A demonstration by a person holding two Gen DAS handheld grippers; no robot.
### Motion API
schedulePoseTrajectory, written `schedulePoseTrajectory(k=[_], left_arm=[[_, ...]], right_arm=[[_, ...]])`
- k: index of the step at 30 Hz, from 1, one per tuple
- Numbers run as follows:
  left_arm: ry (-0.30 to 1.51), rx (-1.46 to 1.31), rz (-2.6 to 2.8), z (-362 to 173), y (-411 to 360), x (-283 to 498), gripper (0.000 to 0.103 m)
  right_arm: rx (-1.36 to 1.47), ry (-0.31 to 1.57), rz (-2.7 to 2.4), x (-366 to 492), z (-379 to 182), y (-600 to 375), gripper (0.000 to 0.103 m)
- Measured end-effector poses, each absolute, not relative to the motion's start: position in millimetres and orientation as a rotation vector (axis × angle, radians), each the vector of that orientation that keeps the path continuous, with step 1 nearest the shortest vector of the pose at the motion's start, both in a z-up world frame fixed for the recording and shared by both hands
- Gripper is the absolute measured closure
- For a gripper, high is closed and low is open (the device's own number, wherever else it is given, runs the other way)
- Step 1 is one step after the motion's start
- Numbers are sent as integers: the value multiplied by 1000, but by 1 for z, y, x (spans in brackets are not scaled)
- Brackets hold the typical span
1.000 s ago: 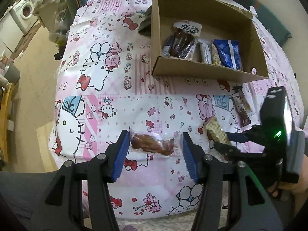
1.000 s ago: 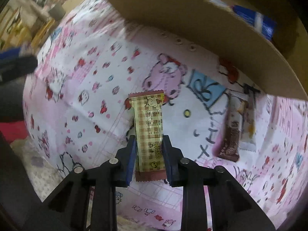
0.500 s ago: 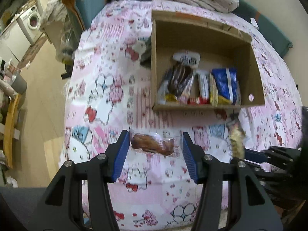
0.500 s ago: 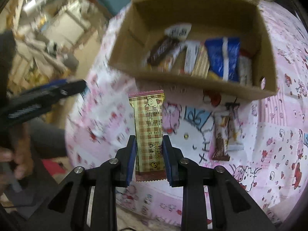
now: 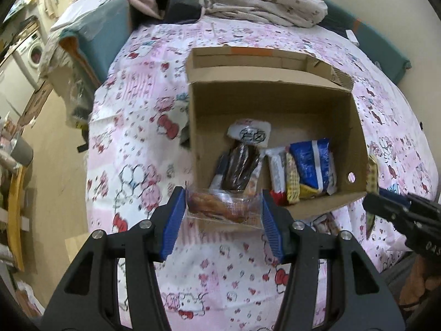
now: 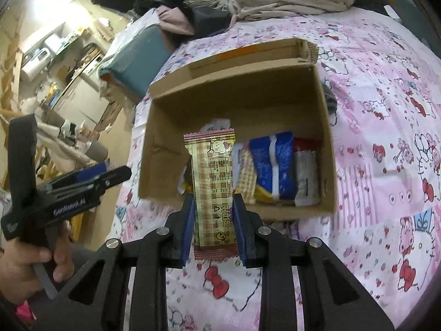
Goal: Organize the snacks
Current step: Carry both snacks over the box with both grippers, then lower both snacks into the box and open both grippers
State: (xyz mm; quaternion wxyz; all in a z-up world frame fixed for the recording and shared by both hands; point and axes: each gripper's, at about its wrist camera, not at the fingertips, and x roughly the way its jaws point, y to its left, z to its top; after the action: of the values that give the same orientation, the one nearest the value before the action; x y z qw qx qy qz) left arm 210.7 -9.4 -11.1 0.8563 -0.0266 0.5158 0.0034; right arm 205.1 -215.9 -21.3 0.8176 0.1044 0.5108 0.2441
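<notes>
Two snacks are being carried at once, both grippers hanging above the bed in front of the cardboard box [image 5: 275, 104]. The left gripper [image 5: 223, 215] is being held half-wide, clamped on a clear-wrapped pastry [image 5: 217, 207] gripped by its two ends, so the long axis is lying crosswise between the blue pads. The right gripper [image 6: 213, 223] is being held narrow, closed on a checked wafer bar [image 6: 213, 182] by its long edges — the bar is sticking straight out ahead of the fingers, pointing at the box.

The box is being seen open-topped on the pink patterned bedspread [image 5: 137, 127], with a dark chocolate pastry [image 5: 239, 165], a blue packet [image 5: 311, 165] and several smaller bars already lined up along its near wall. The far part of its floor is showing bare.

The key relation: from both grippers the box is lying directly ahead and below, its near wall being just past the held snacks. The pastry is hanging over the near-left stretch of that wall, the wafer bar over the middle. Neither hand is judged clearly nearer, so either snack could be lowered first — the near wall has yet to be cleared. More bars, partly hidden, are being left on the bedspread just in front of the box.
</notes>
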Motion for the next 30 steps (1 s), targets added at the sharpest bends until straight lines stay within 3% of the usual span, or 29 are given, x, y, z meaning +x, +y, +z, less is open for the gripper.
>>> schedulePoseTrajectory(k=[8, 30], left_arm=[[1053, -32, -52, -26, -30, 244, 53], [1103, -92, -65, -62, -32, 265, 51]], right_arm=[[303, 993, 494, 238, -26, -225, 75], [288, 1115, 444, 251, -74, -213, 74]])
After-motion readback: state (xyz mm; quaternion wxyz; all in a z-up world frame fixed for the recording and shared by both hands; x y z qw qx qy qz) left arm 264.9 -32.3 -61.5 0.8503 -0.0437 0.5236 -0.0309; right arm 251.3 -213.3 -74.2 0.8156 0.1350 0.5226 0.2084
